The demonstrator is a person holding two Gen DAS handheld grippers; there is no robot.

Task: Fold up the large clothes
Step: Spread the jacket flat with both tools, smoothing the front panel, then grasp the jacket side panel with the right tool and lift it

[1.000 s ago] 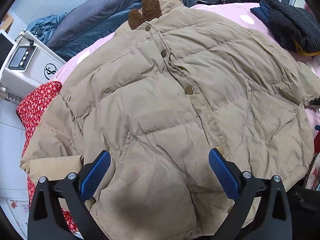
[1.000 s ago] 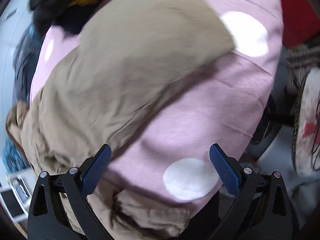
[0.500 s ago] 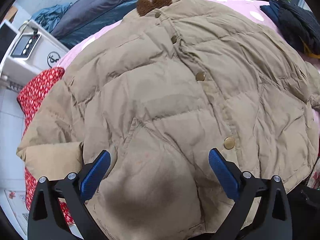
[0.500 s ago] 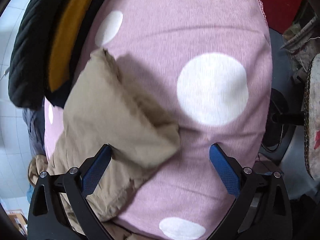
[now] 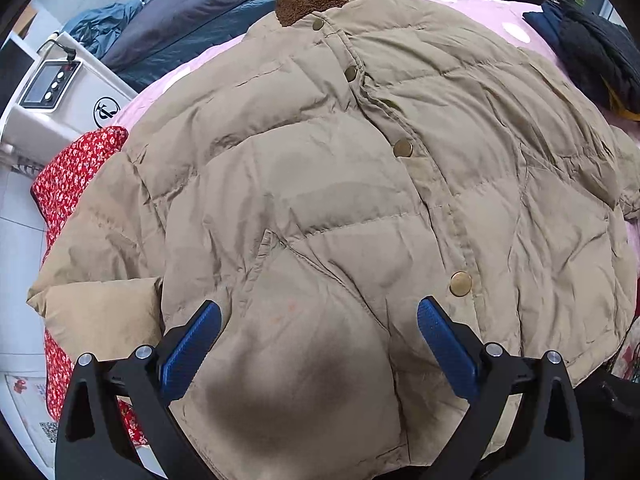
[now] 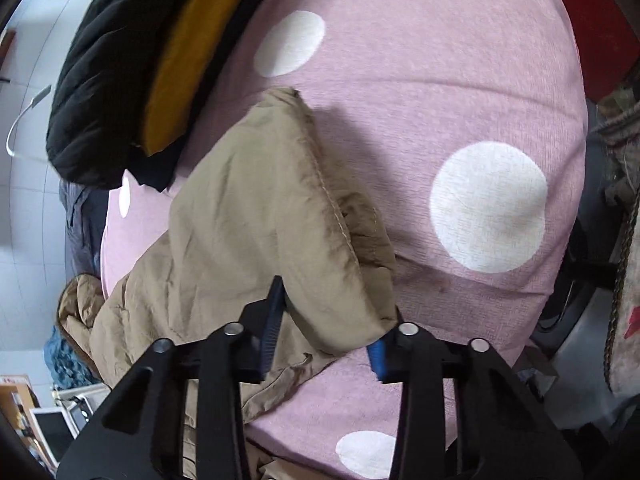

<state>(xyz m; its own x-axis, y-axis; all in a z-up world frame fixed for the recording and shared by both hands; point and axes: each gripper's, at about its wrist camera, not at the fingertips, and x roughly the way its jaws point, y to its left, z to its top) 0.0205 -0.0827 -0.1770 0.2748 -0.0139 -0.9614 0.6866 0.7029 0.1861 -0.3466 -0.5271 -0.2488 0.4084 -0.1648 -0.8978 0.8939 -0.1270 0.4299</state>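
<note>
Jacket (image 5: 320,184), tan, puffy: spread front-up, snapped closed, on pink dotted bed (image 6: 420,80), ready for sleeve fold. Right hand-held gripper (image 6: 328,320) jaws just closing, now clenched on sleeve cuff (image 6: 320,264), likely to carry sleeve across body. Points steeply down. Left hand-held gripper (image 5: 318,340) released, jaws wide, hovers over hem, also pitched steeply down, touching nothing visible.

Pink polka-dot bedspread (image 6: 400,92) as landmark; black and mustard garment (image 6: 132,60) lying on its far edge; red floral cloth (image 5: 72,168) at its left edge; white appliance (image 5: 52,92) just beyond that cloth.
</note>
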